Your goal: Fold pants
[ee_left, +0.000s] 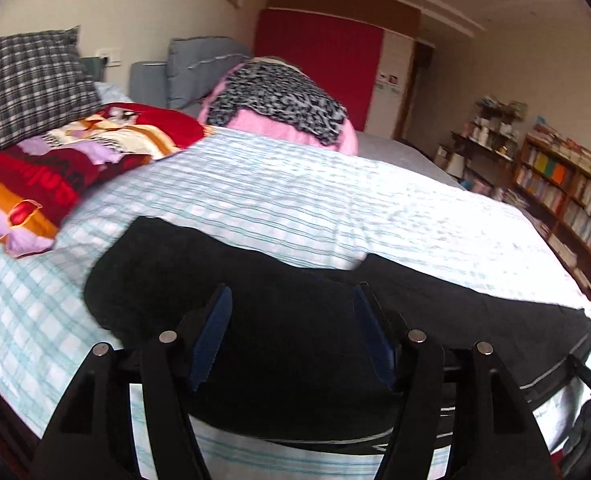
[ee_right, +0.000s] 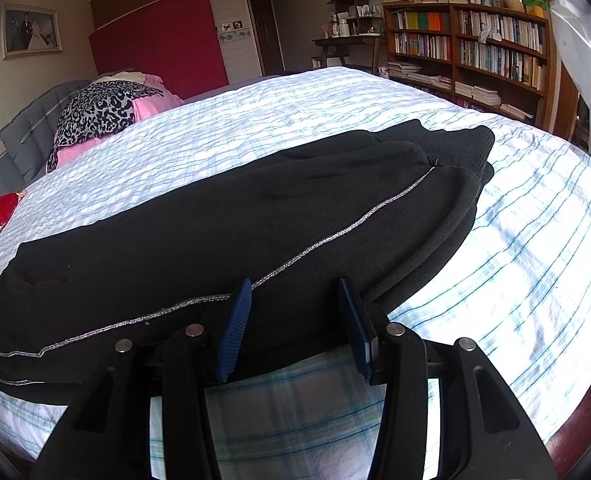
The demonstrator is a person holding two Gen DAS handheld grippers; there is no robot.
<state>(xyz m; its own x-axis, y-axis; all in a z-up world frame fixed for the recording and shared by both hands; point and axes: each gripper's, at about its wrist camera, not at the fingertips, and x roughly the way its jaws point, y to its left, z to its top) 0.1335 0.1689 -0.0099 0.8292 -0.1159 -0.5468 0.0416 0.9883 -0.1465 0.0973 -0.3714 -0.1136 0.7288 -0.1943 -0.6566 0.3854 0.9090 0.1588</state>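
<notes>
Bedroom surroundings frame a wide bed covered in a white quilt with thin teal stripes, and on it, near the close edge, lie the black fleece pants with a thin silver side stripe. From the right wrist view they stretch across the quilt from lower left to upper right, folded along their length with one leg on the other, the ribbed waistband end at the far right. The right gripper has its blue ribbed pads apart, straddling the near edge of the pants; whether the pads press the cloth cannot be told. From the left wrist view the left gripper stands with its jaws spread wide over the dark cloth, which lies between and below them with the pads clear of it, so it is released. Beside the pants on that side rests a red, orange and lilac patterned pillow, with a grey plaid pillow behind it. Farther up the bed sits a pink bundle topped by a black-and-white leopard-print cloth against a grey padded headboard. Beyond stand a red wall panel, a wooden bookcase full of books and a framed photograph.
</notes>
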